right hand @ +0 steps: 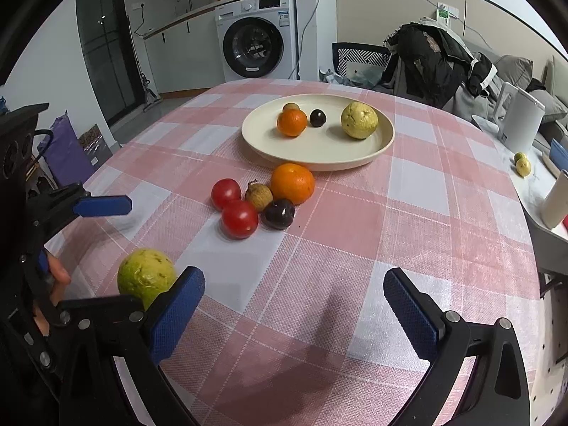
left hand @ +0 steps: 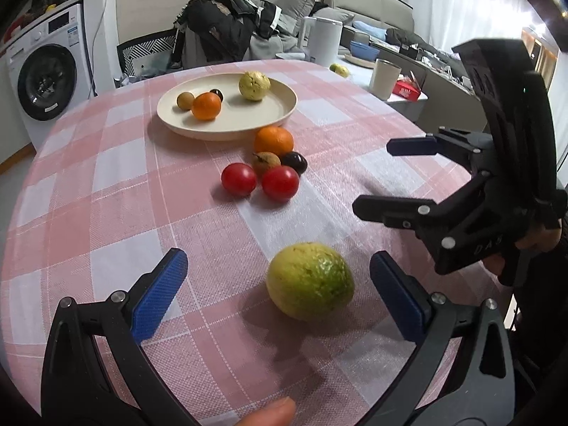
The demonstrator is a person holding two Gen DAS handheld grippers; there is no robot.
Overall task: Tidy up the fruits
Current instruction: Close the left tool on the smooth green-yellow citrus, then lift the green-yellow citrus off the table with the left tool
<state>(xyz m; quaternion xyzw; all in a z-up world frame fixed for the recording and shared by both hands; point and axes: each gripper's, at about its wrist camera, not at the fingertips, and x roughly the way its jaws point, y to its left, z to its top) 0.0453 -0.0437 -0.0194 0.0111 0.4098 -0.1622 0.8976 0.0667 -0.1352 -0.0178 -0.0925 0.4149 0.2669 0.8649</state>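
Note:
A green-yellow guava (left hand: 310, 280) lies on the checked tablecloth between the open fingers of my left gripper (left hand: 278, 293); the pads do not touch it. It also shows in the right wrist view (right hand: 145, 275), left of my right gripper (right hand: 294, 314), which is open and empty. The right gripper also shows in the left wrist view (left hand: 383, 174). A cream plate (left hand: 277, 113) holds an orange (left hand: 206, 105), a yellow guava (left hand: 254, 86), a small brown fruit (left hand: 185, 100) and a dark fruit (left hand: 216, 94). Beside the plate lie an orange (left hand: 274, 141), two tomatoes (left hand: 238, 179), a brown fruit (left hand: 266, 161) and a dark plum (left hand: 295, 162).
A chair piled with dark clothes (left hand: 220, 25) stands behind the table. A white kettle (left hand: 325, 41), a cup (left hand: 385, 78) and a red box (left hand: 408, 88) sit on a side surface at right. A washing machine (left hand: 46, 78) stands far left.

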